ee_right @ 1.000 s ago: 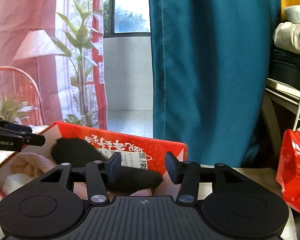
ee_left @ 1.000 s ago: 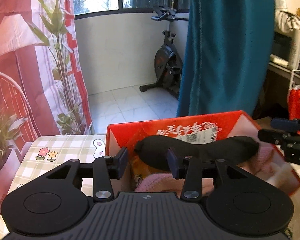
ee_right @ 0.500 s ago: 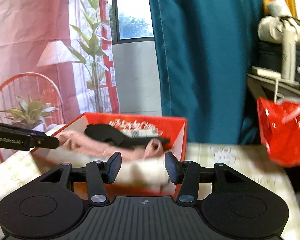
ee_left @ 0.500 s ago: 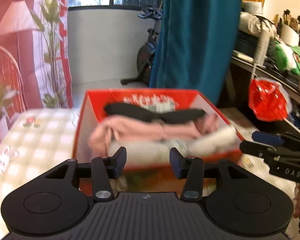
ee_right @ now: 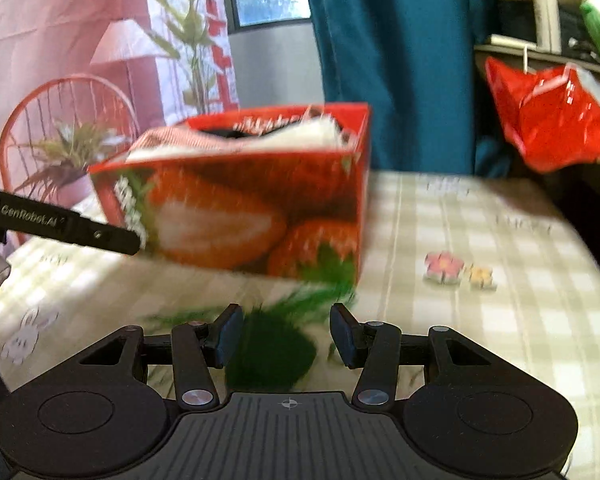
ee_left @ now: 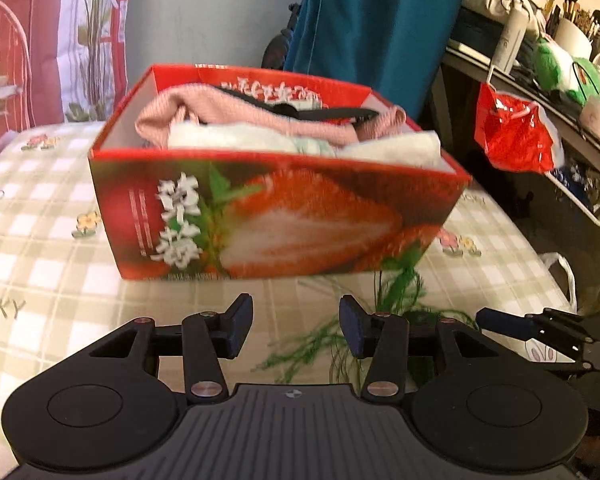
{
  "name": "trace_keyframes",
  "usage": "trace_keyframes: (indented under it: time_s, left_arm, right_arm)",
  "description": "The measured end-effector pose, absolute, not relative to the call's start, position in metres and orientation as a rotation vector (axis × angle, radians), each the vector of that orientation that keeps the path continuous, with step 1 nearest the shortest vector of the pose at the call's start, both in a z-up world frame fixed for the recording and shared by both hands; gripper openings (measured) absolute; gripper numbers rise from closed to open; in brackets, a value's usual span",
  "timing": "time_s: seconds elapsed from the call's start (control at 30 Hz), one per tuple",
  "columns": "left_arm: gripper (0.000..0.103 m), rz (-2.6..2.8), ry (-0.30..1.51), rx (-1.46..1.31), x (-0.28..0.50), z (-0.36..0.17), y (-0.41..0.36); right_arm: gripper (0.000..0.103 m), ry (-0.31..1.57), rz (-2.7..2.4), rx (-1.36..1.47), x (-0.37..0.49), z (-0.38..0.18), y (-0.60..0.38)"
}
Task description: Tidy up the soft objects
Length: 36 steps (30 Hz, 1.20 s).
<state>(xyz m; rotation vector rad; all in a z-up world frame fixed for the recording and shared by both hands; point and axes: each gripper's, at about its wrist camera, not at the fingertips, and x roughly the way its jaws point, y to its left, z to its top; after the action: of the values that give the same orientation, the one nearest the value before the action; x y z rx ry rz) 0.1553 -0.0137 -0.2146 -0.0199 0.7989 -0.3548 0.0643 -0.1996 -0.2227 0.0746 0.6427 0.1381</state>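
A red strawberry-print box (ee_left: pixel 272 216) stands on the checked tablecloth; it also shows in the right wrist view (ee_right: pixel 236 216). Inside it lie a pink knit item (ee_left: pixel 236 114), white soft items (ee_left: pixel 260 142) and a black soft item (ee_left: pixel 332 112). My left gripper (ee_left: pixel 296 326) is open and empty, a short way in front of the box. My right gripper (ee_right: pixel 286 334) is open and empty, low over a green feathery item (ee_right: pixel 272 352) that lies on the cloth before the box; that item also shows in the left wrist view (ee_left: pixel 380 320).
A red plastic bag (ee_left: pixel 512 136) hangs from a cluttered shelf at the right. A teal curtain (ee_left: pixel 372 28) hangs behind the box. A potted plant and red wire chair (ee_right: pixel 64 148) stand at the left. The checked tablecloth (ee_right: pixel 480 320) stretches right of the box.
Both grippers have pulled back and down from over the box to the table in front of it. The box's front face and the green item have come into view.
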Motion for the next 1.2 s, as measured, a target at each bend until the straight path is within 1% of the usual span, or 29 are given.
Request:
trace_keyframes:
  time_s: [0.3,0.37,0.5,1.2]
  left_arm:
    - [0.050,-0.363,0.847,-0.030,0.149,-0.229,-0.013]
    - [0.050,-0.369,0.848,-0.028,0.150,-0.231,-0.016]
    - [0.050,-0.376,0.845,-0.033,0.150,-0.232,-0.021]
    - [0.050,-0.457,0.909,-0.095,0.149,-0.247,-0.038]
  right_arm:
    - [0.047,0.688,0.153,0.140,0.063,-0.242,-0.192]
    - [0.048,0.692,0.147,0.157,0.063,-0.246,-0.195]
    - [0.048,0.720,0.152,0.166,0.067,-0.253,-0.195]
    - [0.047,0.717,0.295,0.107,0.071,-0.259,-0.166]
